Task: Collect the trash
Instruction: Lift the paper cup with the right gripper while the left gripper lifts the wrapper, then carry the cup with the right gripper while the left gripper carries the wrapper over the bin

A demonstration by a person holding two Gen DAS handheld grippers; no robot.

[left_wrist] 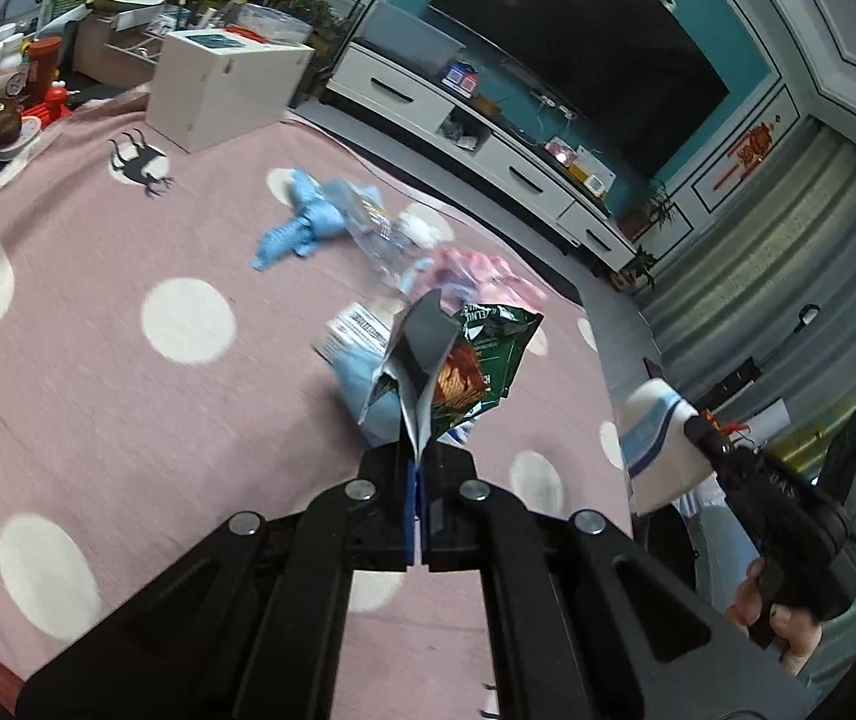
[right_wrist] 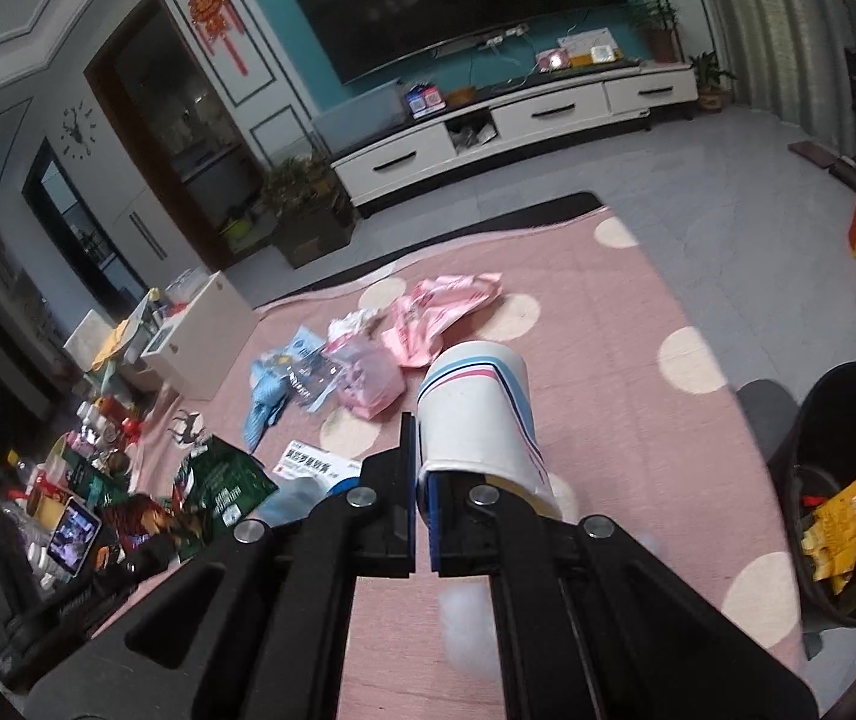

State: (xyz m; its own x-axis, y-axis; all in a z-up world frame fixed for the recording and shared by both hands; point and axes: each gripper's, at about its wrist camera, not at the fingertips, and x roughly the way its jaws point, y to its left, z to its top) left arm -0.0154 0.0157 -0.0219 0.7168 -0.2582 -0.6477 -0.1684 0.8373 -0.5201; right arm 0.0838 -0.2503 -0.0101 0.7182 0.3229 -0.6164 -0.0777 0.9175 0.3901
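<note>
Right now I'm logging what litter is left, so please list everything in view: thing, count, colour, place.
snack bag: one, green, lifted, in left gripper
paper cup: one, white with pink and blue stripes, pinched at rim by right gripper
pink wrapper: one, pink, far side of rug
blue wrapper: one, light blue, mid rug
clear bag: one, clear pinkish, mid rug
medicine box: one, white, near rug
bin: one, black, right of rug
rug: one, pink with white dots
white box: one, rug's far edge
left gripper: shut
right gripper: shut
</note>
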